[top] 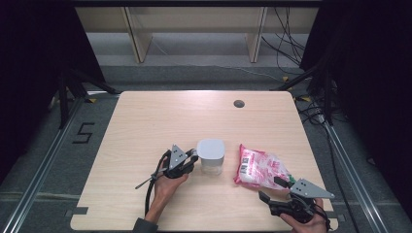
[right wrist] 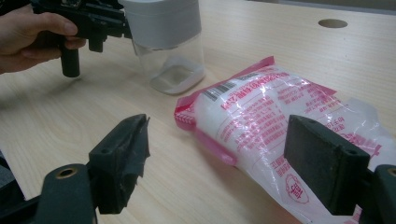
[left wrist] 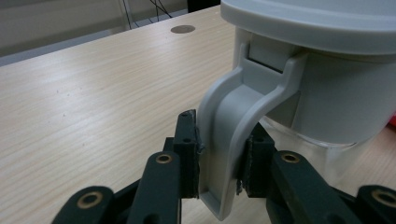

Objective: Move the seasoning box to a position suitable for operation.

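left gripper (left wrist: 219, 163) | fingers (left wrist: 187, 154) clamp container's latch (left wrist: 233, 140) both sides

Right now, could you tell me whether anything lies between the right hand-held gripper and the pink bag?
Nothing visible does. The right hand-held gripper is open, and only bare table separates it from the pink bag.

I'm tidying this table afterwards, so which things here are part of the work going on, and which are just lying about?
In use:
- clear plastic canister with grey lid, its latch pinched by the left gripper
- pink-and-white plastic bag, faced by the open right gripper

Lying about:
- black cables on the floor
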`<state>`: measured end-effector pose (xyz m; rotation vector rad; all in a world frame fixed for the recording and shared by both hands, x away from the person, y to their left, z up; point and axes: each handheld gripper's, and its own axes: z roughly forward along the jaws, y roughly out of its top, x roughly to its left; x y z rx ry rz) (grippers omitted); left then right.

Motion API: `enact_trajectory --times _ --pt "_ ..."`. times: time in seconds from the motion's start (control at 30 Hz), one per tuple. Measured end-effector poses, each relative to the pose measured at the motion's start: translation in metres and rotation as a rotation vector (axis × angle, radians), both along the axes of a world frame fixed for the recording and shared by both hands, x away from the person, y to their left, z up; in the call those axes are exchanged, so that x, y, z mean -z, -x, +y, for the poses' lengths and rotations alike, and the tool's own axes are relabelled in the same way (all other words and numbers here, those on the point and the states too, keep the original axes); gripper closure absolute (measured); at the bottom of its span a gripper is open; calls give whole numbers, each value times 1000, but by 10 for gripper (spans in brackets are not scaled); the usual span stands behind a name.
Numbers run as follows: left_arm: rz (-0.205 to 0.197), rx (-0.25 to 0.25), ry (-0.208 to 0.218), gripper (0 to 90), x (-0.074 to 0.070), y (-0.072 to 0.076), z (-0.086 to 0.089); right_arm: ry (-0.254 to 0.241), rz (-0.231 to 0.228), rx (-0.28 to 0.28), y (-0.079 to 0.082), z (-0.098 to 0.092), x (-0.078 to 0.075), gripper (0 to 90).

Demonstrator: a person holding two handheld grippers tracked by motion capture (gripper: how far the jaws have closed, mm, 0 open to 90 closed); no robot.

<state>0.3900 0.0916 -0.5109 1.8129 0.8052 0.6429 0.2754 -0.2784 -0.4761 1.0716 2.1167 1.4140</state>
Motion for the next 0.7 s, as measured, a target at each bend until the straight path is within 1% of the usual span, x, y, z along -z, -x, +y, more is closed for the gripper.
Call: enact_trajectory --times 0.03,0.07,0.1,0.13,0.17,0.2,0.23,0.27,0.3,0.33,0.37,0.4,0.43,0.47,0.5,0.53,0.57,0.6,0.63,0.67,0.7 --pt "11 -6 17 719 0 0 -1 7 2 -4 0 0 0 229" --pt "9 -4 13 718 0 0 0 -14 20 7 2 1 0 228" --pt "7 -5 11 717 0 0 0 -13 43 7 3 1 -1 229" --pt "1 -6 -1 718 0 0 0 -8 17 6 2 1 -1 229" --pt "-10 -4 -16 719 -1 -1 1 2 14 -4 1 0 0 229" --pt "3 -19 -2 721 0 0 0 3 16 -6 1 0 0 229" --pt "0 -24 -6 723 -1 0 0 -13 47 7 4 1 -1 229" --pt "-9 -17 -7 725 0 -1 2 8 -9 -4 0 -1 0 228" --pt "-5 -13 1 725 0 -1 2 -7 14 -9 1 0 -1 229" --pt "-15 -5 -13 725 0 -1 4 -6 17 -9 1 0 -1 228" --pt "-4 -18 3 724 0 1 3 -17 53 8 4 1 -1 228" --pt "-4 -20 -3 724 0 1 3 -17 45 4 3 1 -1 228" --pt "1 -26 -6 724 -1 2 3 -18 15 -9 1 -1 0 228" --pt "-3 -28 -11 725 -1 2 3 -6 22 -10 1 -2 -1 228" --pt "-3 -28 -11 724 -1 2 3 -11 23 -8 1 -2 -1 228" --pt "-3 -33 -17 724 -1 3 4 -7 2 -12 0 -3 0 228" --pt "-4 -30 -20 723 -1 4 6 5 -2 -11 -1 -3 0 228" --pt "0 -33 -7 722 -1 5 6 1 -1 -12 -1 -3 0 228" --pt "0 -36 -16 722 -1 6 8 1 -1 -13 -1 -3 0 228" --pt "4 -36 -5 721 -1 6 8 -6 -8 -11 -1 -3 1 228" --pt "6 -35 3 720 -1 6 9 -9 -4 -13 -1 -3 0 228"
